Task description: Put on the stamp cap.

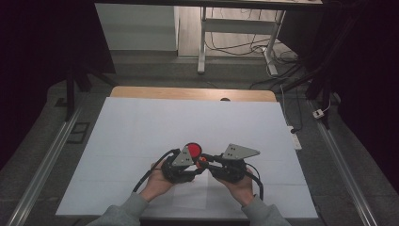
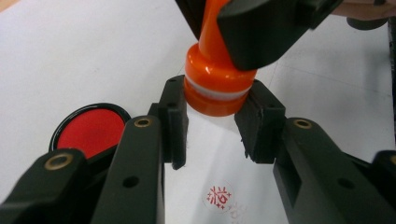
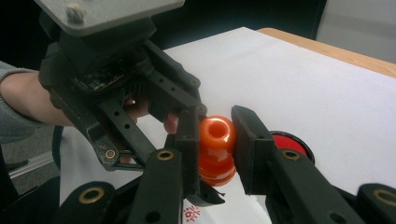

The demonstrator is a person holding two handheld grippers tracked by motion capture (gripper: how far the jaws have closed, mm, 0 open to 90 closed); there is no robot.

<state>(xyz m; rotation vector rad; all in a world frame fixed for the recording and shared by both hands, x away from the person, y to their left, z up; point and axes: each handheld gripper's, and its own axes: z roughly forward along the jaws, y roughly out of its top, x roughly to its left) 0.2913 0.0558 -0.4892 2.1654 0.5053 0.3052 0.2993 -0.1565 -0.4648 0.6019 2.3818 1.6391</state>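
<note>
The orange stamp (image 2: 215,88) is clamped at its base by the left gripper (image 2: 212,122) and at its knob by the right gripper (image 3: 215,140). A red, unreadable imprint (image 2: 220,197) is seen below the stamp; a round ink pad (image 2: 90,130) filled with red ink is set just beside it.

The person wears grey sleeves (image 1: 132,207). Each tool is black. The left tool (image 1: 194,165) and the right tool (image 1: 206,160) each carry a grey three-cornered plate with small screws on top. Brass-coloured rivets sit in the black jaws. A black cable (image 1: 149,170) trails toward 7 o'clock from the left tool.
</note>
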